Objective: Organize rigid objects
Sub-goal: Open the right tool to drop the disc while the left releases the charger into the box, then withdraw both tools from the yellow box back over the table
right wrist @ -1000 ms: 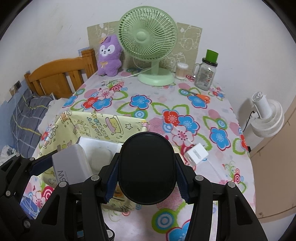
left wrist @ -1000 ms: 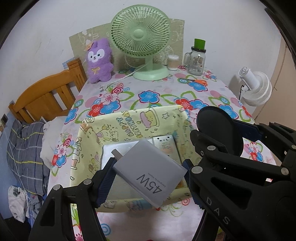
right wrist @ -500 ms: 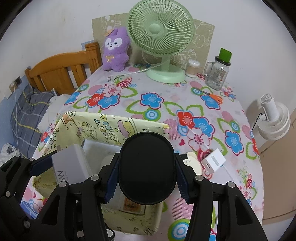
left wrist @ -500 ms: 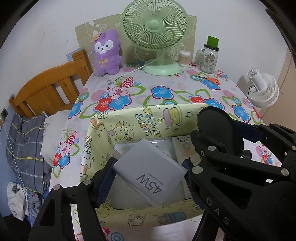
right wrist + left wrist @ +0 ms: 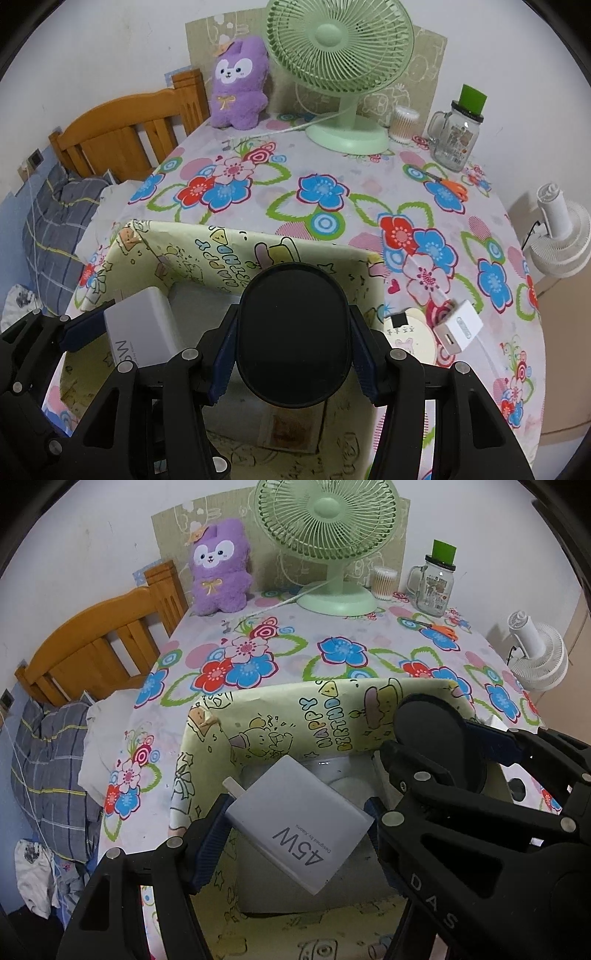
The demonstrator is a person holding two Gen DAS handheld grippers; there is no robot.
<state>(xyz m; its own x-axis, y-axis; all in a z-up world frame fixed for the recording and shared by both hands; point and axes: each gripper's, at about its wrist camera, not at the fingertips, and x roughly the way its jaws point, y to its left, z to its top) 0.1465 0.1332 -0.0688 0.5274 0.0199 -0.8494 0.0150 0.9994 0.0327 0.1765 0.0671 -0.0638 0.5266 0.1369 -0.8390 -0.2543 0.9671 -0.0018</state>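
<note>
Both tools have sunk over the yellow box (image 5: 332, 716), left tool (image 5: 295, 823) clamping the charger (image 5: 295, 823), right tool (image 5: 291, 339) the black disc (image 5: 291, 332).

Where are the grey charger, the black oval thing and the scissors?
Grey charger (image 5: 295, 823), left wrist view, on its flat top face.
Black oval thing (image 5: 293, 334), right wrist view, on its dark front.
Scissors (image 5: 452, 186), right wrist view, on the orange handles.

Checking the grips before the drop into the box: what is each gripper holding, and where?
Left gripper clamps the grey 45W charger across its sides; right gripper pinches the black oval object across its sides.
</note>
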